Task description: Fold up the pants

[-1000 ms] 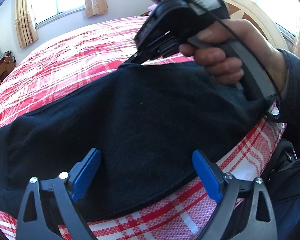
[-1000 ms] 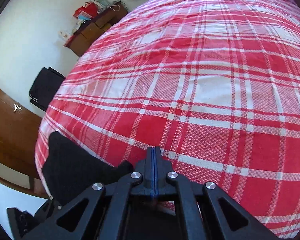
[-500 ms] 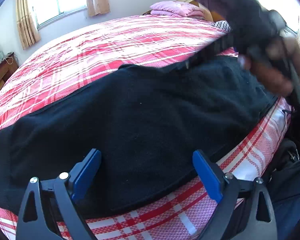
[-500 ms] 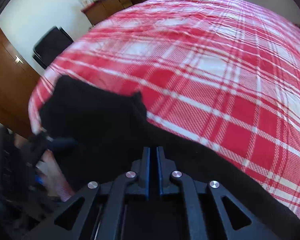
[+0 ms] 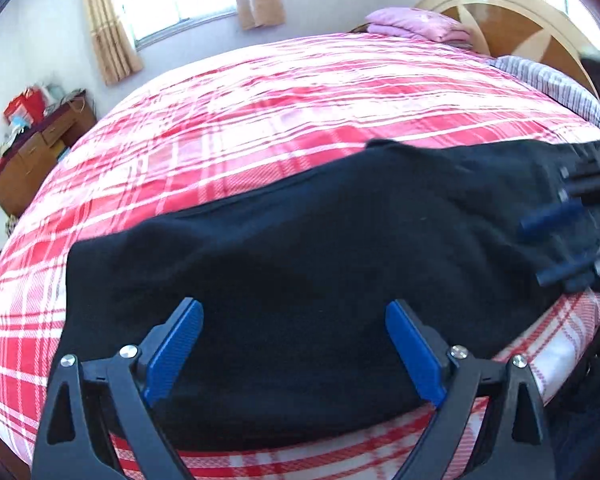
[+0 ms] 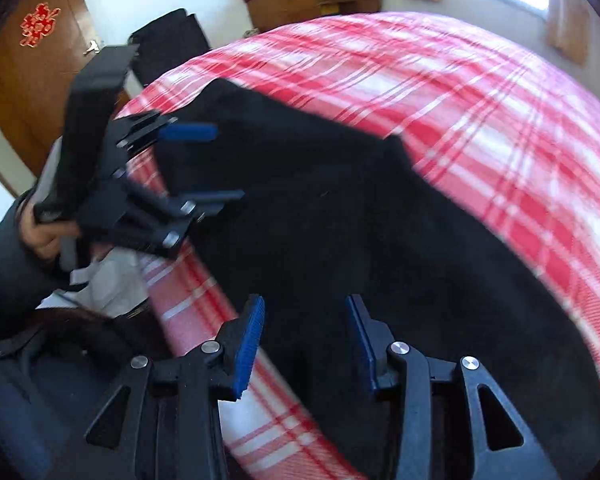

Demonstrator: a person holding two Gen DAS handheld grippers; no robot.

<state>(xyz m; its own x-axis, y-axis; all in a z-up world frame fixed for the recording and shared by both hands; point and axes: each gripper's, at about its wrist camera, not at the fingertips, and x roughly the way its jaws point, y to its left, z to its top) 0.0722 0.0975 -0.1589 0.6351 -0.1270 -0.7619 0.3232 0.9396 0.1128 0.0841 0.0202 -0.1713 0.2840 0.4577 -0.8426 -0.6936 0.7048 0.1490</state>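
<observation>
Black pants (image 5: 320, 264) lie folded in a long band along the near edge of a bed with a red and white plaid cover (image 5: 260, 120). My left gripper (image 5: 294, 344) is open and empty, just above the near edge of the pants. My right gripper (image 6: 305, 340) is open and empty over the pants (image 6: 340, 208) at the bed's edge. The right gripper also shows blurred at the right of the left wrist view (image 5: 572, 240). The left gripper shows open at the left of the right wrist view (image 6: 216, 164).
A pink folded cloth (image 5: 416, 26) and a striped pillow (image 5: 556, 80) lie by the headboard. A wooden dresser (image 6: 308, 0) stands by the wall, a black chair (image 6: 168, 46) and a wooden door (image 6: 24, 72) beyond the bed's foot.
My right gripper has opened, let go of the pants and swung down to the bed's near edge. The pants have settled flat. The left gripper stays open.
</observation>
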